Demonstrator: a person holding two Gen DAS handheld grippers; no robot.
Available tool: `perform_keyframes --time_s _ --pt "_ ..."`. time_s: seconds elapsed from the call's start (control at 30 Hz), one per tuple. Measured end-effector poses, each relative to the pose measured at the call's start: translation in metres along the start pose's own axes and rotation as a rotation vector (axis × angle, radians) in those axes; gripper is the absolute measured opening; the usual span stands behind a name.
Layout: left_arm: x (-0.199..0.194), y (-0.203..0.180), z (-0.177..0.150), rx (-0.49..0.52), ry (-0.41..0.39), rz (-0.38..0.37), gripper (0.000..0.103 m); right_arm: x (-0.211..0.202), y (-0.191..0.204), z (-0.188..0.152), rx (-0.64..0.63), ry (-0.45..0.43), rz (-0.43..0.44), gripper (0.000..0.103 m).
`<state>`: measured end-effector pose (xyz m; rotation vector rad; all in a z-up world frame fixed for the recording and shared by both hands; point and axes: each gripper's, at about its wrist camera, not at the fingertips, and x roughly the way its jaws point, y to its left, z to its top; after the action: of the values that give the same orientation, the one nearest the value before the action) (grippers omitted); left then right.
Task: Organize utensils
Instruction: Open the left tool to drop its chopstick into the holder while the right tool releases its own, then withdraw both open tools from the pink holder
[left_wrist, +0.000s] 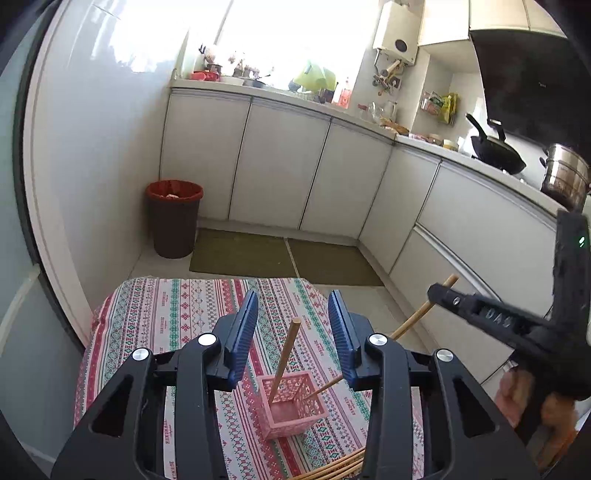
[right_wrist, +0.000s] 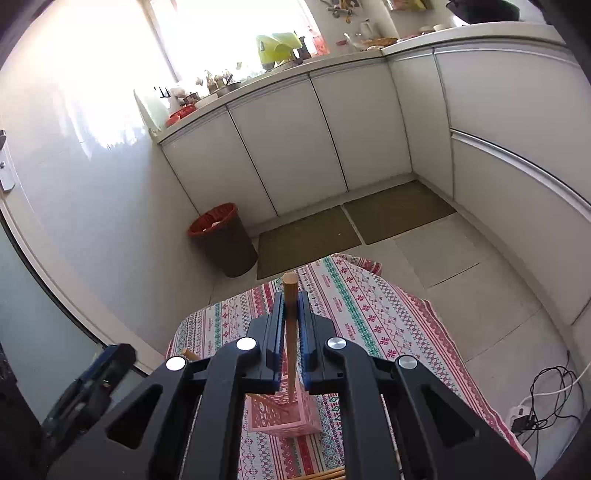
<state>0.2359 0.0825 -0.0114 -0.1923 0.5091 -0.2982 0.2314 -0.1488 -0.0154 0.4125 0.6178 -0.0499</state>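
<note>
The right gripper (right_wrist: 291, 314) is clamped tight on a long wooden chopstick (right_wrist: 290, 332), gripped near its upper end, while its lower end hangs over the small pink perforated plastic basket (right_wrist: 284, 417) standing on the striped patterned tablecloth (right_wrist: 369, 314). The left gripper (left_wrist: 291, 325) stands partly open with nothing between its blue ribbed pads (left_wrist: 243, 332) — the basket (left_wrist: 291, 406) lies below and beyond them, untouched.

The step in hand appears to be dropping this chopstick into the basket. To do it well, I would keep the stick near upright, centre its tip over the open mouth, lower until the tip is inside the walls, and only then loosen the grip — the basket looks light and could tip or slide if a stick is pushed against its side.

Counted: one basket; one chopstick (left_wrist: 284, 354) standing in it; a second (left_wrist: 424, 310) slanting toward the right gripper (left_wrist: 443, 295), its far end showing beyond the black fingers. A bundle of more chopsticks (left_wrist: 340, 469) lies at the near edge of the cloth, too hidden to count. Two grippers, one dark bin with a red liner (left_wrist: 173, 221) on the floor far left
</note>
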Motion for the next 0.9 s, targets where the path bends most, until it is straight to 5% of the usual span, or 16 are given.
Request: perform_keyframes --time_s 0.27,0.47,0.63,0.9 --pt "-0.031 0.009 0.017 -0.031 -0.08 0.035 0.048 0.022 0.018 -0.001 -0.034 0.029 -0.017 0.008" --pt "-0.03 0.017 0.017 -0.051 -0.054 0.056 0.05 0.032 0.025 -0.006 -0.042 0.055 -0.029 0.023" --pt "-0.03 0.013 0.012 -0.029 -0.025 0.064 0.059 0.02 0.022 -0.013 -0.049 0.052 -0.056 0.027" --pt "-0.023 -0.008 -0.012 0.05 0.06 0.089 0.077 -0.008 -0.002 -0.041 -0.04 0.032 -0.138 0.065"
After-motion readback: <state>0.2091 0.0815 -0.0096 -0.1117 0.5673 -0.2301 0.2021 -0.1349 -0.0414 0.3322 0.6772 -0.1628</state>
